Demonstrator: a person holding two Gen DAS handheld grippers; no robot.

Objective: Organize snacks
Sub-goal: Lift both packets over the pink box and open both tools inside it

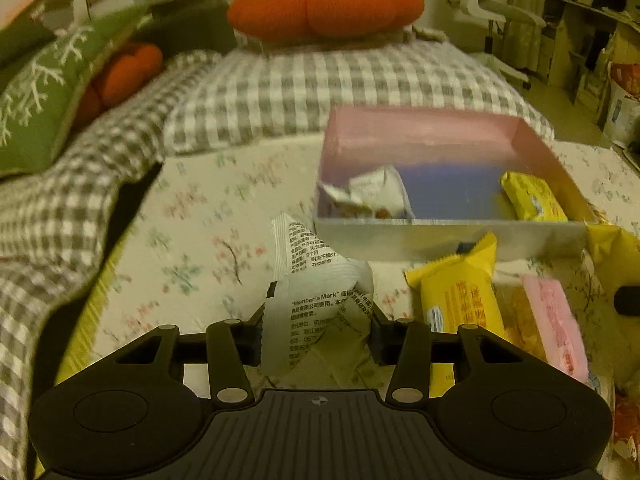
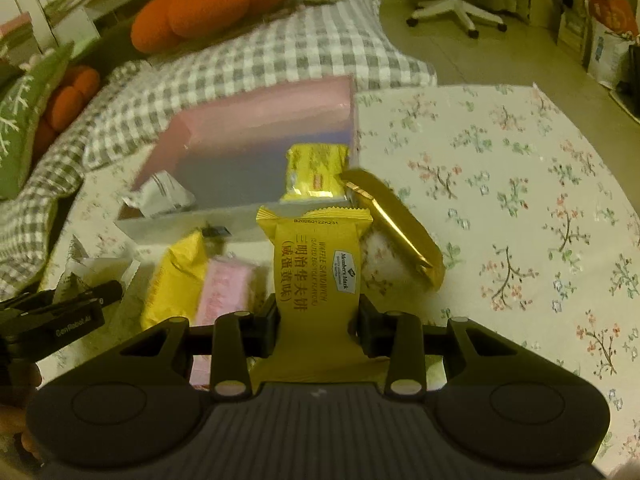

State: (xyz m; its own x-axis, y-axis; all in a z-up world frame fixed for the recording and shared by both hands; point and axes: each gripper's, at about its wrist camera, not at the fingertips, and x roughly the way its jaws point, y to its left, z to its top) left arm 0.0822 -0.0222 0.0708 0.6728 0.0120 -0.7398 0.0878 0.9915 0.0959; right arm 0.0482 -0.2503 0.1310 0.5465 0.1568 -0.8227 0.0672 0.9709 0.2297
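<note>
My left gripper [image 1: 317,334] is shut on a white printed snack packet [image 1: 320,292], held above the floral cloth, left of the box front. My right gripper [image 2: 318,330] is shut on a yellow waffle sandwich packet [image 2: 316,264], held before the box's near wall. The pink open box [image 1: 440,236] [image 2: 192,224] holds a white packet [image 1: 372,192] [image 2: 162,196] at its left and a yellow packet [image 1: 532,198] [image 2: 314,172] at its right. In front of it lie a yellow packet [image 1: 460,296] [image 2: 172,276], a pink packet [image 1: 554,320] [image 2: 222,288] and a gold packet [image 2: 394,228].
The floral cloth [image 2: 520,200] covers the surface. A grey checked blanket [image 1: 300,84] lies behind the box, with orange cushions [image 1: 324,4] and a green cushion [image 1: 44,88]. An office chair base [image 2: 456,12] stands on the floor at the far right.
</note>
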